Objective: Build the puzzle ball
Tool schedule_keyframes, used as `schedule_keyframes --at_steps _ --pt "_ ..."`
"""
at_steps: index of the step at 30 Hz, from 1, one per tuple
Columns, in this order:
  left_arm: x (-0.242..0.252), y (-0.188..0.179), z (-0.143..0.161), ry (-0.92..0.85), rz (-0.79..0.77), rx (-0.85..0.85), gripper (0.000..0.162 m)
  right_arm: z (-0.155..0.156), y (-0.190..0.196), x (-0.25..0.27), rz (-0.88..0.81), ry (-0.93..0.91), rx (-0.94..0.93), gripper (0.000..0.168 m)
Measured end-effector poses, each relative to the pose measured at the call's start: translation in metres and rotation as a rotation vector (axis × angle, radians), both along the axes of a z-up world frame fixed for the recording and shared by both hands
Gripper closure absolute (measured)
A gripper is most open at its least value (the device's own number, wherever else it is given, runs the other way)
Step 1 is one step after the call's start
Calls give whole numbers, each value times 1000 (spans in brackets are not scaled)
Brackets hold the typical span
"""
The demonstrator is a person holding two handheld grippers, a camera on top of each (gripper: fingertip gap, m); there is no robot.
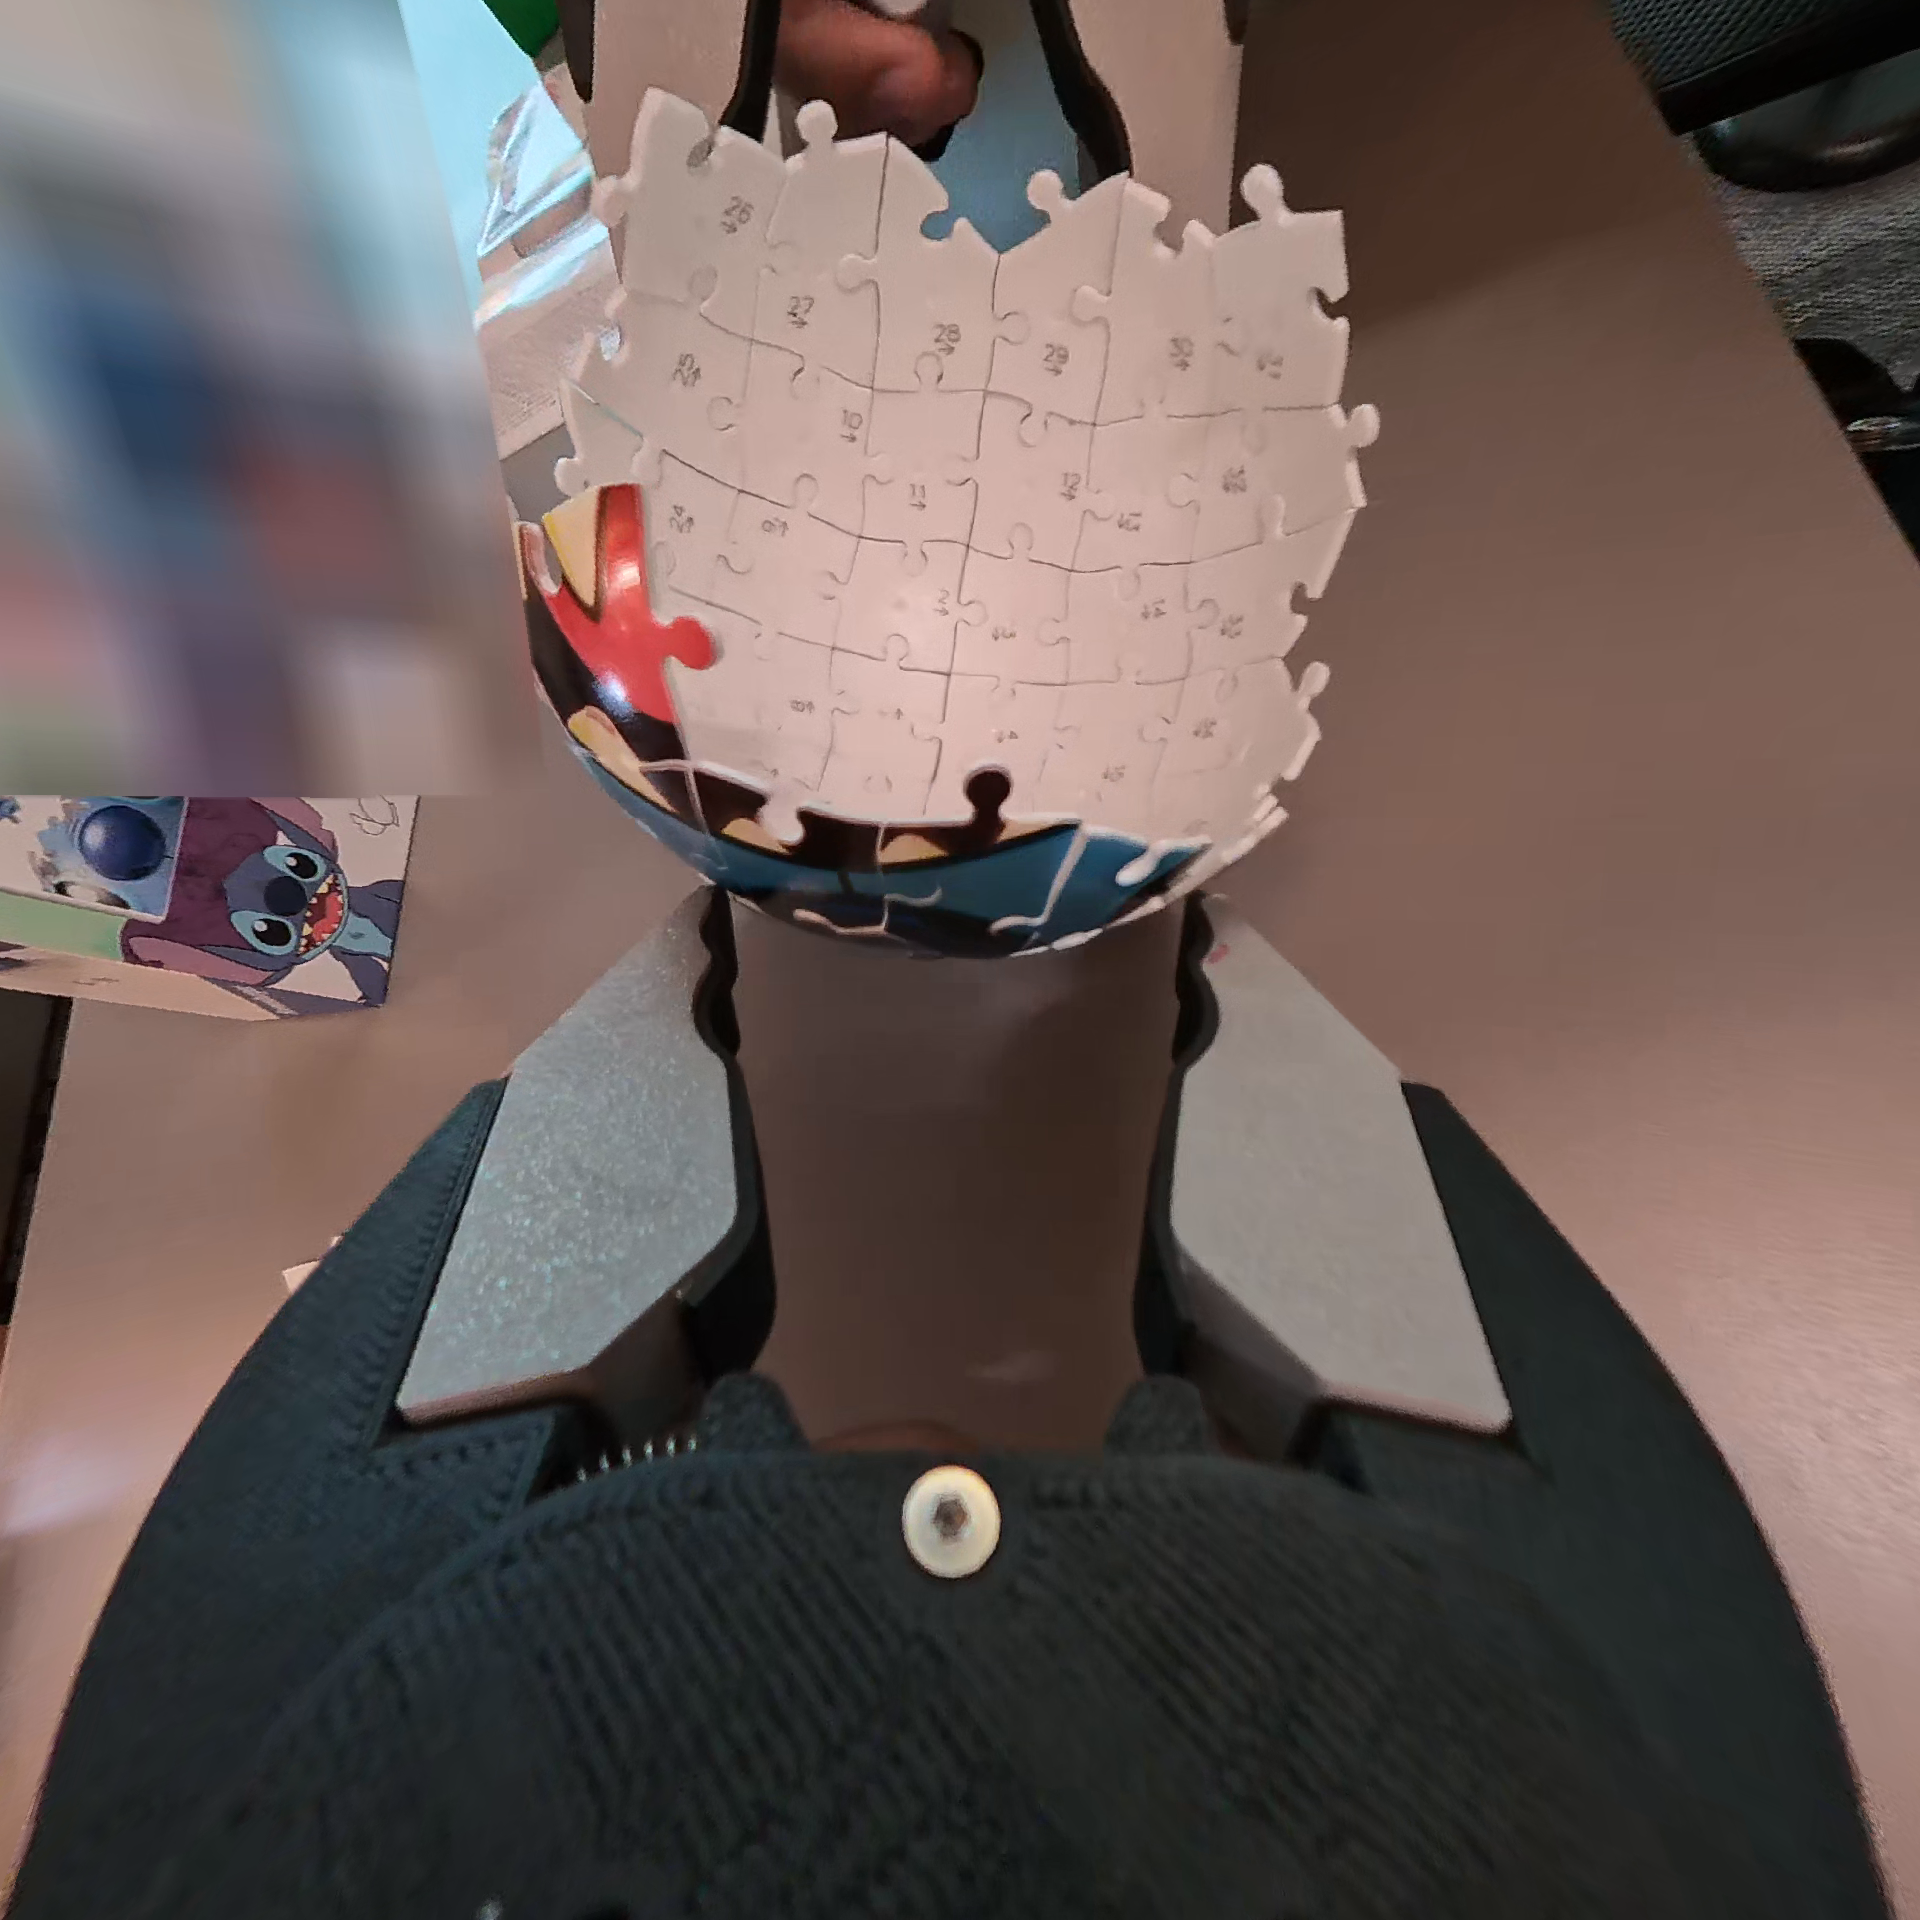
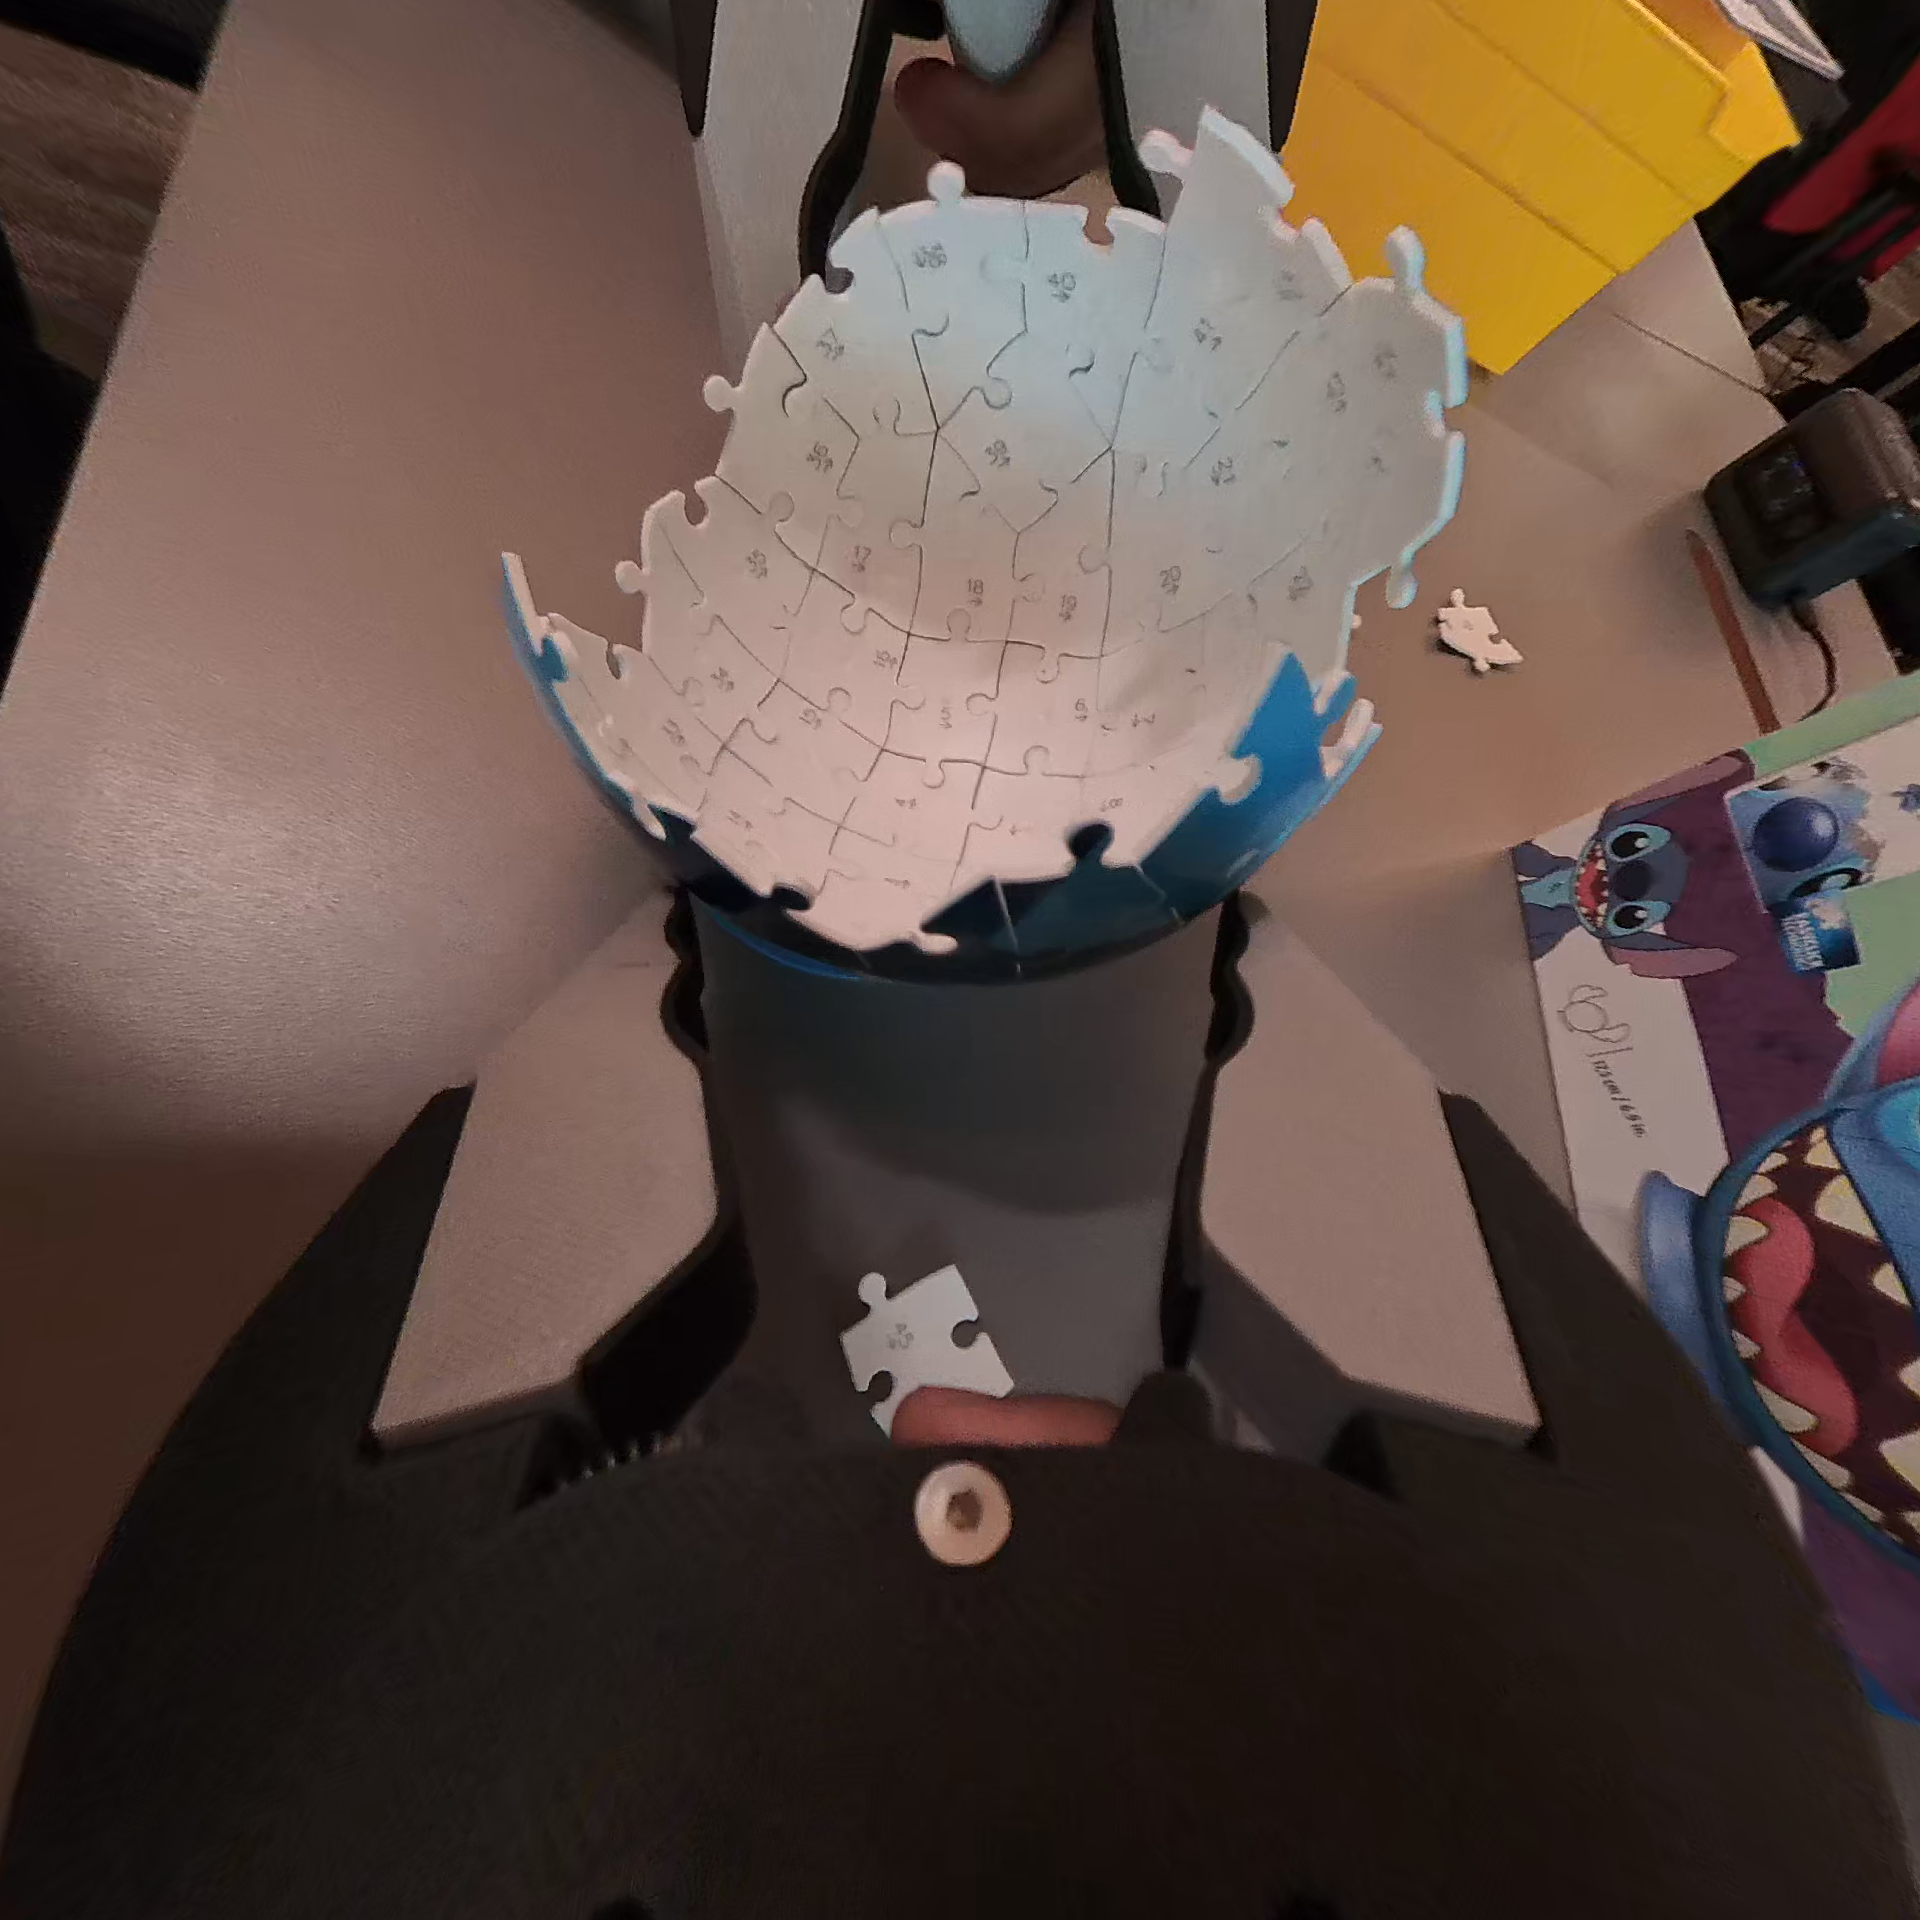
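Observation:
The half-built puzzle ball [image 1: 966, 499] is an open bowl of joined pieces on the table, white numbered inside facing up, printed blue, black and red outside. It also shows in the right wrist view [image 2: 997, 582]. My left gripper [image 1: 961, 935] is open, its fingertips right at the bowl's near lower side. My right gripper [image 2: 956, 935] is open at the opposite side, fingertips just as close. Each gripper shows beyond the bowl in the other's view. A loose white piece [image 2: 925, 1340] lies on the table between the right gripper's fingers. Another loose piece [image 2: 1475, 629] lies right of the bowl.
The puzzle box with a blue cartoon creature [image 1: 208, 904] lies left of my left gripper; in the right wrist view it [image 2: 1714, 987] lies to the right. A yellow box [image 2: 1507, 177] and a black device [image 2: 1808, 499] stand at the far right. The brown table [image 1: 1558, 831] carries it all. About 8 centimeters separates my left fingertips from my right.

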State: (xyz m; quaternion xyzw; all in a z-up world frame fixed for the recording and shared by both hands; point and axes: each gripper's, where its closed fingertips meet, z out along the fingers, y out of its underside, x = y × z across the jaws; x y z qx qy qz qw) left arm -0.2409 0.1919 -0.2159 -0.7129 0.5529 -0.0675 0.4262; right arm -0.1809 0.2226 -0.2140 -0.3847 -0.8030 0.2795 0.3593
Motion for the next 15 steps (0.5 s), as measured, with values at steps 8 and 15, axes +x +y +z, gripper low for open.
schedule_keyframes --at_steps 8,15 --pt "-2 -7 -10 -4 9 -44 74 -3 1 4 -16 -19 6 73" --pt "-11 -12 -14 -85 35 -111 74 18 17 29 -110 82 -136 72"
